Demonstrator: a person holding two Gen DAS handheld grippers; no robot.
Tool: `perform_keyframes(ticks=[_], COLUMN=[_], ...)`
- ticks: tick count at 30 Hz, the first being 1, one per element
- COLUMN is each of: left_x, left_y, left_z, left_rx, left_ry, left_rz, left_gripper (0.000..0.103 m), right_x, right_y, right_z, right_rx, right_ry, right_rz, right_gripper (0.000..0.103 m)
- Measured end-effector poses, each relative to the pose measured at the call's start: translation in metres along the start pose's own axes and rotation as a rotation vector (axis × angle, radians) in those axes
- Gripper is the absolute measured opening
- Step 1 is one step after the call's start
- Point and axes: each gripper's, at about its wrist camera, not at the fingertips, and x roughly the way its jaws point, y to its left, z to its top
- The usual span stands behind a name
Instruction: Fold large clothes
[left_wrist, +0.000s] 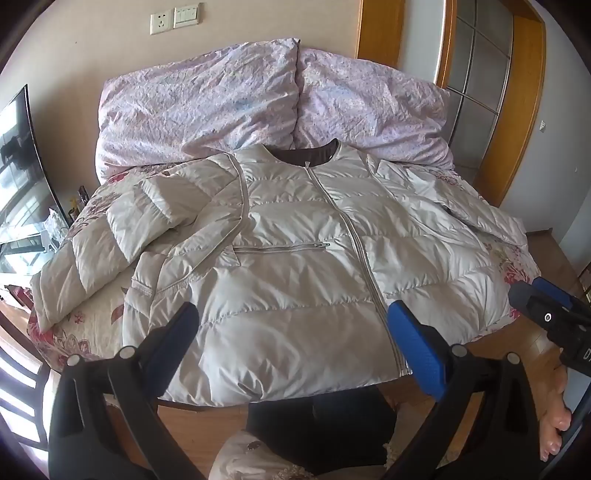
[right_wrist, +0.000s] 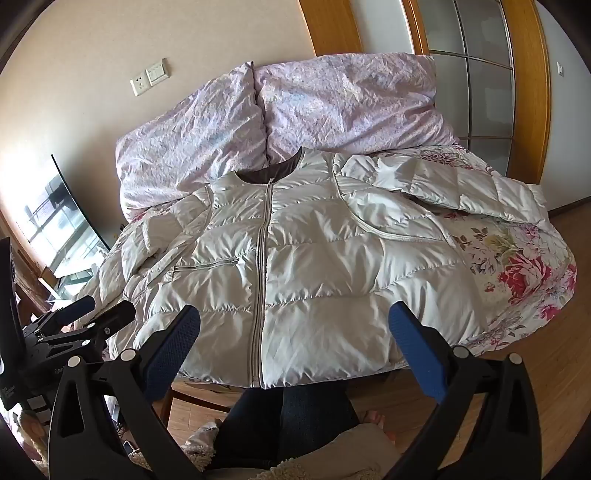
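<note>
A white quilted puffer jacket (left_wrist: 295, 236) lies front up and zipped on the bed, collar toward the pillows; it also shows in the right wrist view (right_wrist: 295, 266). Its left sleeve (left_wrist: 122, 229) is bent and bunched beside the body. Its right sleeve (right_wrist: 461, 184) stretches out to the right. My left gripper (left_wrist: 291, 325) is open and empty, held above the jacket's hem. My right gripper (right_wrist: 295, 328) is open and empty, also above the hem. Each gripper shows at the edge of the other's view (left_wrist: 546, 306) (right_wrist: 88, 317).
The bed has a floral cover (right_wrist: 524, 269) and two lilac pillows (left_wrist: 280, 103) against the wall. A TV screen (left_wrist: 18, 177) stands at the left. A wood-framed sliding door (right_wrist: 472, 74) is at the right. The person's legs (right_wrist: 295, 421) and the wood floor are below.
</note>
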Motion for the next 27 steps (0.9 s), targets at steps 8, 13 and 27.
perform_keyframes(ticks=[8,13,27], left_x=[0.0000,0.0001,-0.0001], left_y=[-0.0002,-0.0002,-0.0006], left_z=[0.0000,0.0000,-0.0001], left_rx=[0.005,0.004,0.009], left_ry=[-0.001,0.001,-0.001], left_rz=[0.006,0.005,0.007], left_gripper=[0.101,0.101,0.101], right_x=[0.0002,0.0007,0.0027], right_y=[0.0008,0.0010,0.0004], right_z=[0.0003,0.0004,0.0011], right_rx=[-0.002,-0.003,-0.004], right_ry=[-0.003,-0.005,-0.004], right_rz=[0.000,-0.002,-0.004], right_gripper=[0.102,0.102,0.102])
